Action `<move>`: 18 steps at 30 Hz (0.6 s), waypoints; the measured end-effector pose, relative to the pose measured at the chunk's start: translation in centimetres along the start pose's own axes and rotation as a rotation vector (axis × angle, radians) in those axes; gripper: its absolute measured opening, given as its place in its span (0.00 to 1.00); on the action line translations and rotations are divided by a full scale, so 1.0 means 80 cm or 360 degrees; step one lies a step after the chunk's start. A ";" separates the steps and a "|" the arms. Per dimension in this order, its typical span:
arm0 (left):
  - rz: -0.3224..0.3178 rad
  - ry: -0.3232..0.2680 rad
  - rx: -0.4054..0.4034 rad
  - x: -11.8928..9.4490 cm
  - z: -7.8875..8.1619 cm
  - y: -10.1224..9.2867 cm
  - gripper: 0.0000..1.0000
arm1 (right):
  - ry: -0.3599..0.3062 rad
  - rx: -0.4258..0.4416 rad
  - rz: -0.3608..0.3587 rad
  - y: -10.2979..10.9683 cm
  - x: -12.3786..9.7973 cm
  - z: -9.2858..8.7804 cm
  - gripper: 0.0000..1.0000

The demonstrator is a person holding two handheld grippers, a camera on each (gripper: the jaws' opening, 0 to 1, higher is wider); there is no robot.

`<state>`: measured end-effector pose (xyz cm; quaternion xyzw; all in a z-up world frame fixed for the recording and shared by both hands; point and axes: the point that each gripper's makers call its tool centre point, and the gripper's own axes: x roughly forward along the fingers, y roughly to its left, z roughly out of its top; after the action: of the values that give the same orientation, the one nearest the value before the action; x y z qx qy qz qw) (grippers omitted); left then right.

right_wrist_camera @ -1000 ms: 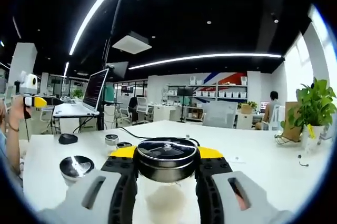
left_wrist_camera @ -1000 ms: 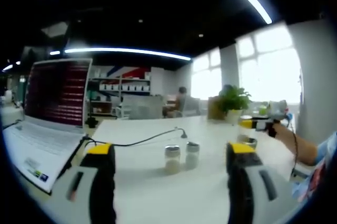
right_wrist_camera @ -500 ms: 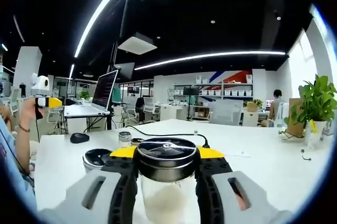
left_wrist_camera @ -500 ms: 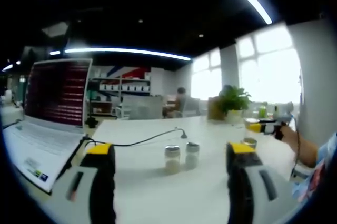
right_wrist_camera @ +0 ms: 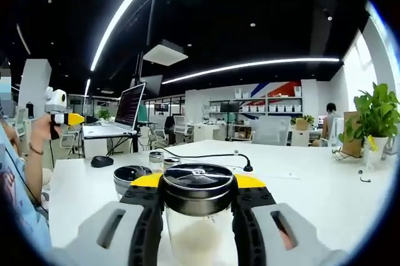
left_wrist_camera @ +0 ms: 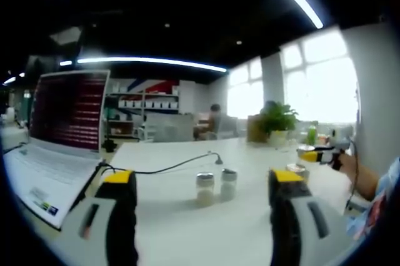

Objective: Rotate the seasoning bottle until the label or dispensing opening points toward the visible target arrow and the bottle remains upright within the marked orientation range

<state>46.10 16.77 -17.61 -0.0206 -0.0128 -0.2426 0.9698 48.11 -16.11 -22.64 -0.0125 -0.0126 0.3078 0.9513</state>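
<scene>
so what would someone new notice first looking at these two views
The glass seasoning bottle with its dark shiny lid, clamped between the right gripper's yellow-tipped jaws at the bottom of the right gripper view. In the left gripper view, the open laptop glows at left on the white table, and two small jars stand past the open left gripper.

White table (left_wrist_camera: 181,216): laptop (left_wrist_camera: 44,166), two jars (left_wrist_camera: 212,186), cable (left_wrist_camera: 162,166)
</scene>
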 end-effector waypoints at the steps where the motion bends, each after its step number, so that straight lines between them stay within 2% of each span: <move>1: 0.0000 0.0000 0.0001 0.000 0.000 0.000 0.92 | -0.0001 0.0006 0.0002 0.001 -0.002 -0.001 0.41; 18: 0.0002 0.0001 -0.0001 0.000 -0.001 -0.001 0.92 | -0.0017 -0.0030 0.0038 0.020 -0.014 -0.016 0.41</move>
<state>46.05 16.72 -17.68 -0.0208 -0.0123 -0.2419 0.9700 46.29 -15.51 -23.97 -0.0199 -0.0206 0.3190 0.9473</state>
